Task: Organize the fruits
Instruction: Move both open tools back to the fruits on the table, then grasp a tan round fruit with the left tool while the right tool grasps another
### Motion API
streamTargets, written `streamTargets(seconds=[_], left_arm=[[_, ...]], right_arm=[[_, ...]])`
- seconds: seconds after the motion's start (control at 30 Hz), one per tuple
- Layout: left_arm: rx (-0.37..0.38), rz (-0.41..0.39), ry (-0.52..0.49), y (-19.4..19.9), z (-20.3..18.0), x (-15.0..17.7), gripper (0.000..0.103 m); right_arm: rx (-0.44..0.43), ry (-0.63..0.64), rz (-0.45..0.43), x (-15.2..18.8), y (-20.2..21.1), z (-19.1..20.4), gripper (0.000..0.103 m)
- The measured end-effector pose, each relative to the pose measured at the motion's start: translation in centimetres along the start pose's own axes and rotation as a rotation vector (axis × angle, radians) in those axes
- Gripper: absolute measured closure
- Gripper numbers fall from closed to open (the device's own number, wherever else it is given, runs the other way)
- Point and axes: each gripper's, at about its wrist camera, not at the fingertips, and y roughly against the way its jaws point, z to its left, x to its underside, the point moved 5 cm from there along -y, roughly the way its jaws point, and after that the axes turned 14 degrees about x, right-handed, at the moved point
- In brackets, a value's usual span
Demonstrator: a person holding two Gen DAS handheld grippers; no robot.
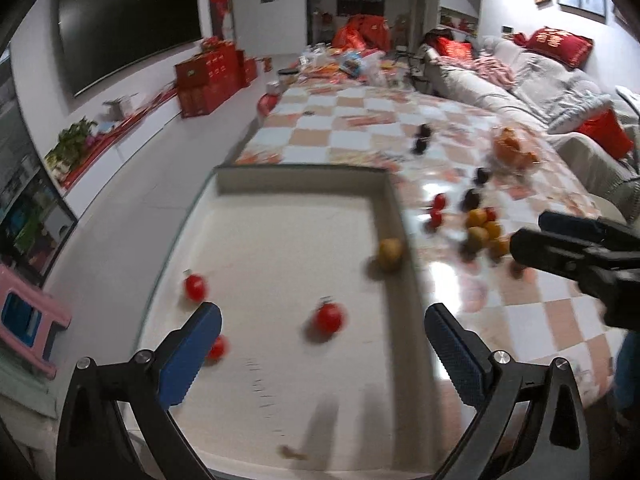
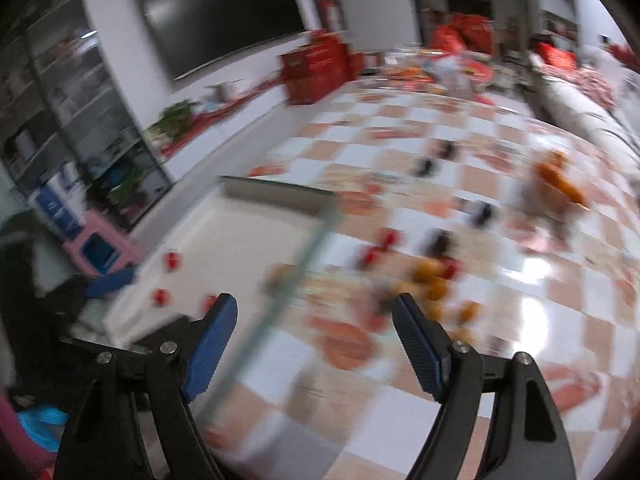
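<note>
left wrist view: the left gripper (image 1: 322,350) hangs above a shallow white tray (image 1: 280,184) with its blue-padded jaws spread wide and nothing between the pads. inside the tray lie three small red fruits — one near the left rim (image 1: 196,287), one partly hidden behind the left pad (image 1: 218,348), one toward the middle (image 1: 329,318) — and a yellow-brown fruit (image 1: 390,254) close against the tray's right wall. the tray sits at the near end of a table under a checked orange-and-white cloth (image 1: 344,136).

to the right of the tray, on the cloth, a loose pile of fruits (image 1: 482,232) remains: orange and yellow pieces bunched together, red ones (image 1: 438,210) just beside them, and dark ones (image 1: 422,138) scattered farther back. a clear bag of orange fruit (image 1: 514,148) stands beyond the pile. the right gripper (image 1: 532,236) enters from the right edge, near the pile, seen side-on.

right wrist view (heavily blurred): the right gripper (image 2: 314,334) has its jaws apart and empty; they frame the tray's right wall (image 2: 316,236) and the cloth beside it. the pile of orange fruits (image 2: 434,286) lies just beyond the right pad. whether any pad touches a fruit cannot be told through the blur. a blue pad of the left gripper (image 2: 110,282) shows at the tray's left edge.
</note>
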Motion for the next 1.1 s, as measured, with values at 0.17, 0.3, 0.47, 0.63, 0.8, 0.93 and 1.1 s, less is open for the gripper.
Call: streamTargets(seconds=[0.17, 0.3, 0.47, 0.63, 0.8, 0.93, 1.1], left_arm=[[0.07, -0.002, -0.033, -0.5, -4.4, -1.3, 0.001], [0.104, 0.009, -0.077, -2.0, -8.2, -2.1, 0.001], [0.102, 0.031, -0.116, -5.0, -11.7, -2.6, 0.001], [0.079, 0.06, -0.113, -8.1, -12.1, -3.0, 0.001], [0.042, 0.073, -0.122, -10.1, -11.7, -3.1, 0.001], [0.035, 0.109, -0.124, -11.7, -11.2, -3.2, 0.02], [0.023, 0.139, -0.141, -13.3, -11.0, -3.2, 0.02]], right_arm=[[0.119, -0.115, 0.061, 2.9, -1.4, -7.0, 0.02], [0.168, -0.159, 0.102, 5.3, -2.2, -10.5, 0.02], [0.213, -0.106, 0.102, 6.4, -2.6, -11.6, 0.02], [0.21, -0.032, 0.085, 6.6, -3.2, -10.9, 0.02], [0.172, 0.009, 0.081, 6.1, -4.2, -9.7, 0.02], [0.155, 0.047, 0.095, 6.0, -5.3, -8.8, 0.021], [0.144, 0.075, 0.094, 5.5, -5.7, -8.4, 0.022]])
